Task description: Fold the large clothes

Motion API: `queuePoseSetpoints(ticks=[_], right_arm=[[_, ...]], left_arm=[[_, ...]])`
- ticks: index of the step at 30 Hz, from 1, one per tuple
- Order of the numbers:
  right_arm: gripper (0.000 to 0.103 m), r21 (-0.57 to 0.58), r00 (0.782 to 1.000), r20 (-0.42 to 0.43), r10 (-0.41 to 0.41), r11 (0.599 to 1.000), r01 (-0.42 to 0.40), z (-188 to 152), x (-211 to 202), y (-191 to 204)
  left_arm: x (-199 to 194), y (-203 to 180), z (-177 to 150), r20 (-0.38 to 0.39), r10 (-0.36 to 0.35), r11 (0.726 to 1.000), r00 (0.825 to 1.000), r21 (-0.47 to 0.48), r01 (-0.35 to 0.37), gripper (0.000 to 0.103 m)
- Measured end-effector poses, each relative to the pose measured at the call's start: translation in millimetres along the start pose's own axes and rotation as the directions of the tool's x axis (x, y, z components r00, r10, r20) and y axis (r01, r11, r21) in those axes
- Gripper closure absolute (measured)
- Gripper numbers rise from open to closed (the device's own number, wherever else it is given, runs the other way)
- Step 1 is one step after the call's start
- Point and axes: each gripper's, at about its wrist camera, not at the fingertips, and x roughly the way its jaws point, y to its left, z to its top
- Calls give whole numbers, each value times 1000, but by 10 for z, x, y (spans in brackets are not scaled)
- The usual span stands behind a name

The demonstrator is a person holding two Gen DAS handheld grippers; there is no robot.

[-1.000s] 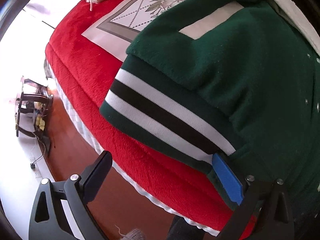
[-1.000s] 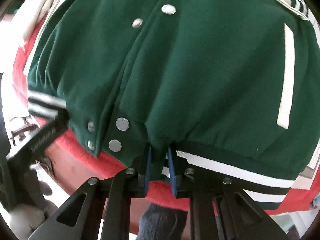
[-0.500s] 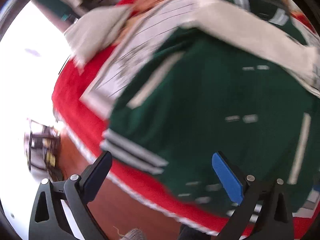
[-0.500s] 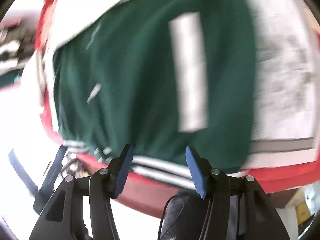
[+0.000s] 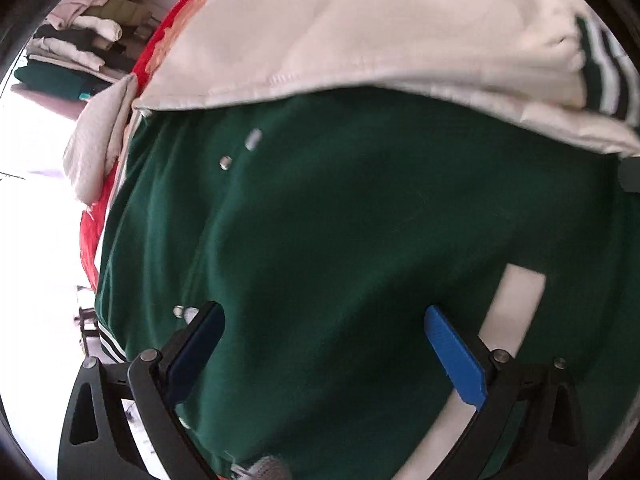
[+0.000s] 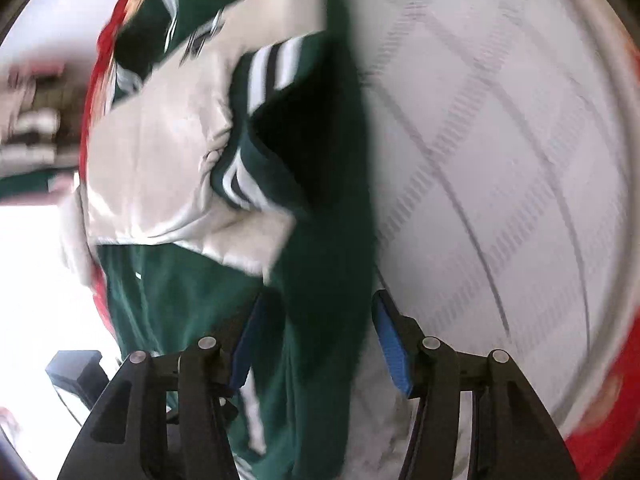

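Observation:
A dark green varsity jacket (image 5: 340,220) with snap buttons lies flat on the bed and fills the left wrist view. Its cream sleeve (image 5: 360,36) is folded across the top, with a striped cuff (image 5: 600,64) at the right. My left gripper (image 5: 324,344) is open and empty just above the jacket body. In the right wrist view the jacket (image 6: 324,240) runs up the middle, with the cream sleeve (image 6: 160,160) and striped cuffs on the left. My right gripper (image 6: 316,340) is open, its jaws either side of the jacket's right edge, holding nothing.
The bed has a red plush cover (image 6: 600,412) and a white patterned sheet (image 6: 500,160) to the right of the jacket. A pale towel (image 5: 96,148) lies at the bed's left edge. Stacked folded clothes (image 5: 80,44) sit on shelves beyond.
My right gripper has let go of the jacket hem and opened. Both grippers have swung from the bed's front edge up over the jacket, and the views now look along its body toward the sleeves.

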Motion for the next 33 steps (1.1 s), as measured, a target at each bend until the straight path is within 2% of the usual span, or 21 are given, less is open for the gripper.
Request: queuePoseSetpoints(ticks=[1,3,7,8,10,12,15,17,20,22,23,24,25,26,28,29,30,32,33], right_arm=[[53,-33,999,-14,-42,999,41,76,51,-9],[70,3,999,-9,-42,999,42,112,62,-138],[79,131,999,23,-30,991,27,-10,-71,-566],[81,175,1000,26,4,985,-9,0,-19,-681],[80,263,993,19,113,958,-114,18,11,-935],[77,277,991,-23,132,953,-121,65,-45,-945],[74,162,994,-16,108,981,-104,150,-222,-782],[76,85,997,-58,57,995,-52,192,-117,-729],[85,71,997,-72,33,997,-28,268,-41,-782],[83,55,997,-73,-10,998,14,265,-47,-639],[79,41,996,-78,-47,998,50,244,-60,-559],[68,30,993,-97,-73,997,77,221,-17,-473],[63,15,986,-142,-87,996,90,147,19,-411],[57,13,983,-171,-63,998,66,92,37,-390],[60,-1,973,-232,-10,1000,10,-59,124,-385],[72,-12,971,-236,-46,999,44,-134,185,-435],[79,-1,979,-201,-46,999,47,-173,181,-526],[83,43,981,-193,-11,999,20,-175,137,-675],[82,73,978,-207,-4,997,19,-163,97,-710]], left_arm=[[29,-6,10,-9,-6,1000,1000,-10,6,0],[58,9,9,-22,-19,999,1000,-36,18,0],[67,-29,24,-29,-5,999,1000,-41,4,0],[76,-36,36,-31,-1,999,1000,-39,0,0],[95,-49,63,-34,9,1000,999,-28,-10,0],[82,-58,74,-40,16,1000,999,-18,-16,0],[71,-84,81,-42,18,999,999,-25,-19,0],[52,-93,67,-39,19,999,999,-34,-21,0],[44,-75,63,-38,15,999,999,-40,-16,0],[40,-53,73,-39,26,999,999,-26,-27,0],[35,-42,85,-43,29,999,999,-23,-30,0],[22,-39,81,-45,30,999,999,-20,-31,0],[7,-38,70,-44,31,999,999,-18,-32,0],[0,-43,54,-42,30,999,999,-17,-31,0],[31,-55,9,-44,22,1000,999,-19,-23,0],[47,-40,-9,-43,13,1000,999,-24,-14,0],[53,-7,-17,-47,5,1000,999,-29,-6,0],[40,51,-14,-59,4,1000,998,-30,-5,0],[18,98,-10,-60,12,1000,998,-26,-14,0]])
